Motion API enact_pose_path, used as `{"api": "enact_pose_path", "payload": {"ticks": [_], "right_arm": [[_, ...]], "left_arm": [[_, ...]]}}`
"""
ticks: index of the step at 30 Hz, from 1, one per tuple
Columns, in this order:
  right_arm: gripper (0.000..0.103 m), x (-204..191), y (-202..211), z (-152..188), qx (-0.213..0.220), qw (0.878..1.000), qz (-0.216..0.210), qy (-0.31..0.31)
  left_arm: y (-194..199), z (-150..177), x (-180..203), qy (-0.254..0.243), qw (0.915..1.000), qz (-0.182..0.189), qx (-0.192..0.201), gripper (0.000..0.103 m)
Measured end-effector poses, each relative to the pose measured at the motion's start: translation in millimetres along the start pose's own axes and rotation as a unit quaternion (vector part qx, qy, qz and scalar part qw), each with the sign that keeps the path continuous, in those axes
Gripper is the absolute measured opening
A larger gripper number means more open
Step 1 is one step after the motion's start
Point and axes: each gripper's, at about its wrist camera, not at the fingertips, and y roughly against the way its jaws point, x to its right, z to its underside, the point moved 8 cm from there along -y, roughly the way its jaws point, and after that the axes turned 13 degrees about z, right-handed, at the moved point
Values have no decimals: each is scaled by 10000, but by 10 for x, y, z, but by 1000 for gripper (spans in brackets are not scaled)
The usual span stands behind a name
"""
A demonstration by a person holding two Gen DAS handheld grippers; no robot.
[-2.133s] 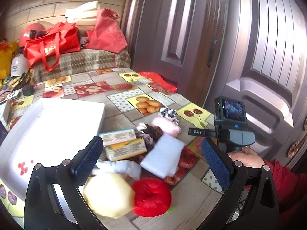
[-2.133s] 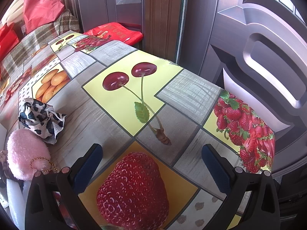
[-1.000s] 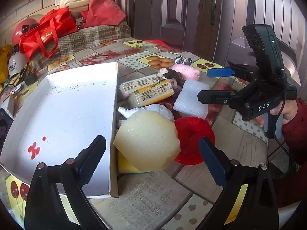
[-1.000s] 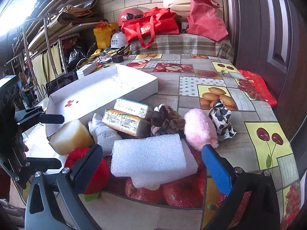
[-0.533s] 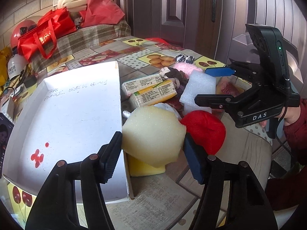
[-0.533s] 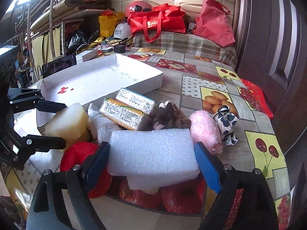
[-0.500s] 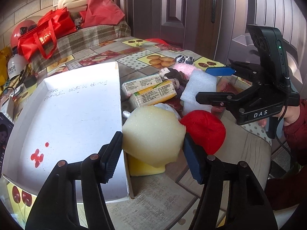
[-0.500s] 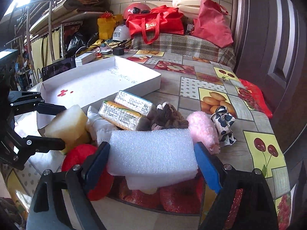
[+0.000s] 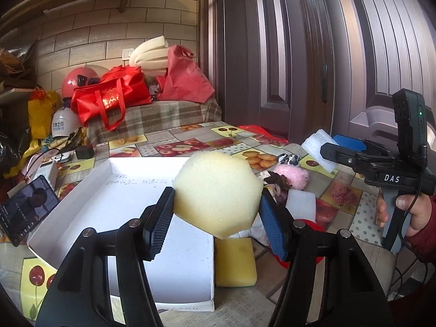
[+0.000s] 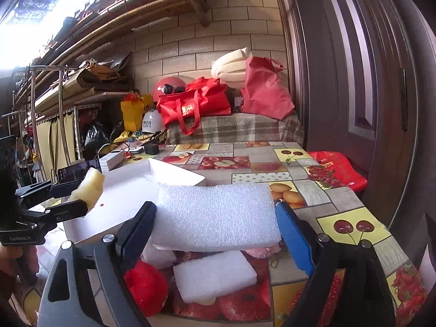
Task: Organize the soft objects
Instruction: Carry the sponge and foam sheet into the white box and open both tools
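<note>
The pale yellow sponge is pinched between the 2 pads of the left gripper and held in the air above the near right corner of the white box. Its jaws closed onto the sponge within the last second, and the pads now press into both its sides. Below it, a darker yellow sponge lies on the table just beside the box wall.

The white foam slab is clamped between the pads of the right gripper, lifted clear of the table; those jaws also narrowed onto it within the last second. Under it lie a second white foam block and a red ball. A pink fluffy thing and a spotted cloth rest further back on the fruit-patterned table. A hand grips the right gripper's handle.
</note>
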Motion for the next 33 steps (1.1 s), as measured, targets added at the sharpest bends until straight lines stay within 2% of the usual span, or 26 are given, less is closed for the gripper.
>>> {"api": "enact_pose_path", "payload": {"ticks": [3, 14, 24, 33], "right_arm": [[88, -34, -2, -11, 106, 9999, -3, -33], [88, -257, 18, -12, 218, 9995, -152, -178], [88, -731, 3, -44, 240, 9983, -510, -122], [88, -1173, -29, -47, 203, 9964, -823, 100]], "left_arm": [[106, -42, -78, -34, 9995, -242, 213, 62], [208, 17, -230, 109, 9981, -540, 269, 62], [198, 82, -574, 131, 9955, -935, 91, 62], [174, 166, -974, 334, 9933, -1106, -62, 62]]}}
